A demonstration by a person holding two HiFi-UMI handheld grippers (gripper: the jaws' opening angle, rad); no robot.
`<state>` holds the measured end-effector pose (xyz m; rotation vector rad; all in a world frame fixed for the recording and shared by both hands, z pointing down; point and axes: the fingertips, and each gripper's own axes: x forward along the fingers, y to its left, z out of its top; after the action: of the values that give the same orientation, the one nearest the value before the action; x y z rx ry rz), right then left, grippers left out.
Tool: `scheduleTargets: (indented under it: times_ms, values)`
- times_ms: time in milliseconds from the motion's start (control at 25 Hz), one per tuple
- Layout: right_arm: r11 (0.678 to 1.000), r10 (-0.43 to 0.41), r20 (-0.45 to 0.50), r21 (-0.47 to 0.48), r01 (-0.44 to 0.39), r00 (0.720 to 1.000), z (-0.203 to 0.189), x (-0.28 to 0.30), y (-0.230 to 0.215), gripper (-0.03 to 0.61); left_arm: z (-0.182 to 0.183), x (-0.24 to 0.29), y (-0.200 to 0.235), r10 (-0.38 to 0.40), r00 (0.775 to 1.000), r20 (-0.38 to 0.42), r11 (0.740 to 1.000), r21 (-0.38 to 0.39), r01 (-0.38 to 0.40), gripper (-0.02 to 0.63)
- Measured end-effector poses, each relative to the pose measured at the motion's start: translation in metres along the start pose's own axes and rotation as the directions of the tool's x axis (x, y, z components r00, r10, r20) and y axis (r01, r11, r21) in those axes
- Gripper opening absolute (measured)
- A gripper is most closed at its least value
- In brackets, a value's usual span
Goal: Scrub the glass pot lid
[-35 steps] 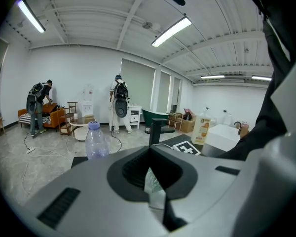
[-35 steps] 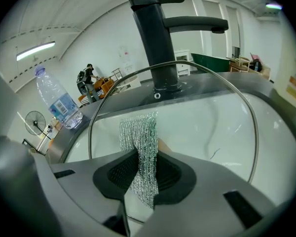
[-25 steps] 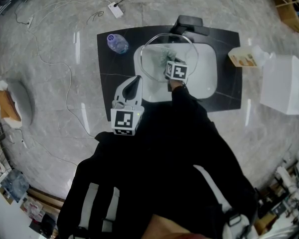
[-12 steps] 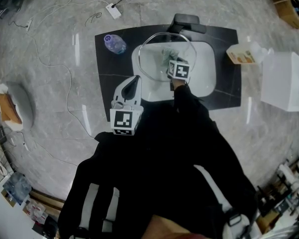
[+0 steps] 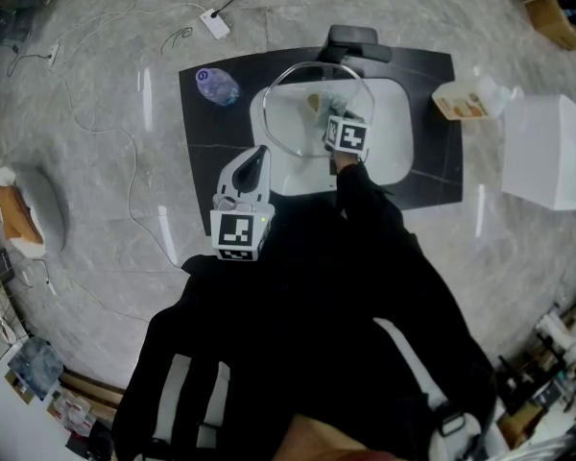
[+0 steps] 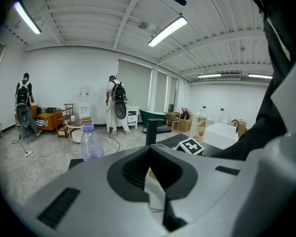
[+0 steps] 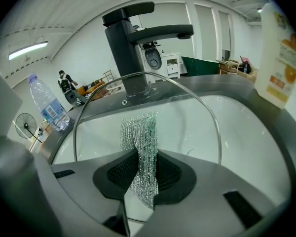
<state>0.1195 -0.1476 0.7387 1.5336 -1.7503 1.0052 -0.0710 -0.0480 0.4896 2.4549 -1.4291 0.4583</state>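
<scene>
The glass pot lid [image 5: 286, 80], clear with a metal rim [image 7: 213, 113], stands tilted over the white sink [image 5: 396, 144]. My left gripper [image 5: 258, 157] points at the lid's lower left rim, and its jaws are shut on a pale part [image 6: 155, 189] that looks like the lid's edge. My right gripper [image 5: 330, 115] is shut on a silver mesh scrubber [image 7: 139, 144]. The scrubber [image 5: 323, 103] lies against the glass near the lid's middle.
A black faucet [image 5: 353, 42] rises behind the sink on a dark counter [image 5: 211, 137]. A water bottle [image 5: 216, 85] lies at the counter's left. A soap bottle [image 5: 468, 104] and a white box [image 5: 552, 152] are at the right. Cables [image 5: 125, 161] run over the floor; people [image 6: 117, 102] stand far off.
My right gripper with the scrubber has shifted slightly to the right across the lid. The left gripper keeps its hold in the same place.
</scene>
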Motion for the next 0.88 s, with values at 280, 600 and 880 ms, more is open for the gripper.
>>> scheduleTargets:
  times_ms: [280,600,880]
  values:
    - [1.0,-0.02,0.006,0.005,0.02,1.0,0.0,-0.004,-0.012,0.077,0.002,0.0,-0.003,-0.011,1.0,0.001,1.0,0.012,0.011,0.003]
    - [0.999,-0.037,0.006,0.0,0.037,0.999,-0.001,-0.008,-0.021,0.077,0.001,0.0,-0.003,-0.011,1.0,0.0,1.0,0.014,0.011,0.002]
    - [0.998,-0.061,0.01,-0.008,0.061,0.998,-0.001,-0.011,-0.035,0.077,0.001,0.002,-0.005,-0.018,1.0,-0.002,1.0,0.022,0.018,0.003]
